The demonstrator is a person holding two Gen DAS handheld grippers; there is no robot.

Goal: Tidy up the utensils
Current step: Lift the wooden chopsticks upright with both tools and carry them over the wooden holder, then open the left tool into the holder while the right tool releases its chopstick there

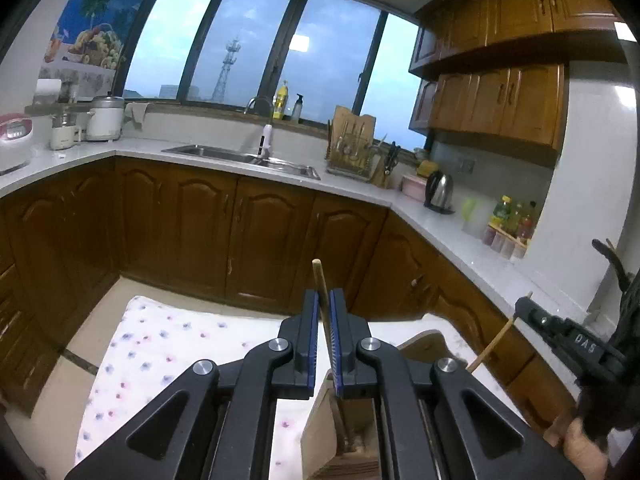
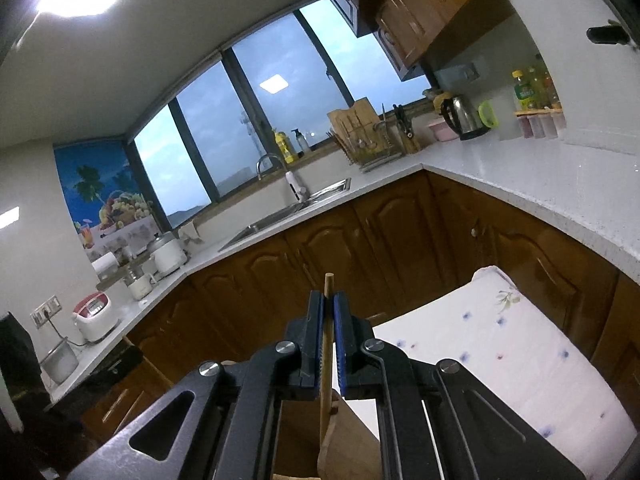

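My left gripper (image 1: pixel 325 308) holds a thin wooden stick (image 1: pixel 320 280); the jaws stand narrow and press it from both sides. The stick's tip rises above the jaws toward 12 o'clock, tilted a little to 11. Its lower part goes down between the jaws toward a wooden holder (image 1: pixel 320 440) at 6 o'clock; I cannot tell what the lower end looks like.

My right gripper (image 2: pixel 328 314) holds a wooden spoon (image 2: pixel 327 392) by its handle, the jaws narrow and closed on it. The handle's end stands just above the jaws at 12 o'clock. The wide part of the spoon hangs below at 6 o'clock, near a wooden box (image 2: pixel 360 440); I cannot tell if they touch.

In the left view my right gripper (image 1: pixel 524 308) shows at 3 o'clock, with its handle slanting down toward 7 o'clock under it.

Under both grippers lies a white cloth (image 1: pixel 168 344) with small flowers, spread on the bench. Behind it brown cabinets (image 1: pixel 240 232) run under a white counter (image 1: pixel 352 186). On this counter I see a sink (image 1: pixel 244 160) at 12 o'clock, a kettle (image 1: pixel 440 192) at 2 o'clock and a rice cooker (image 1: pixel 105 118) at 10 o'clock.
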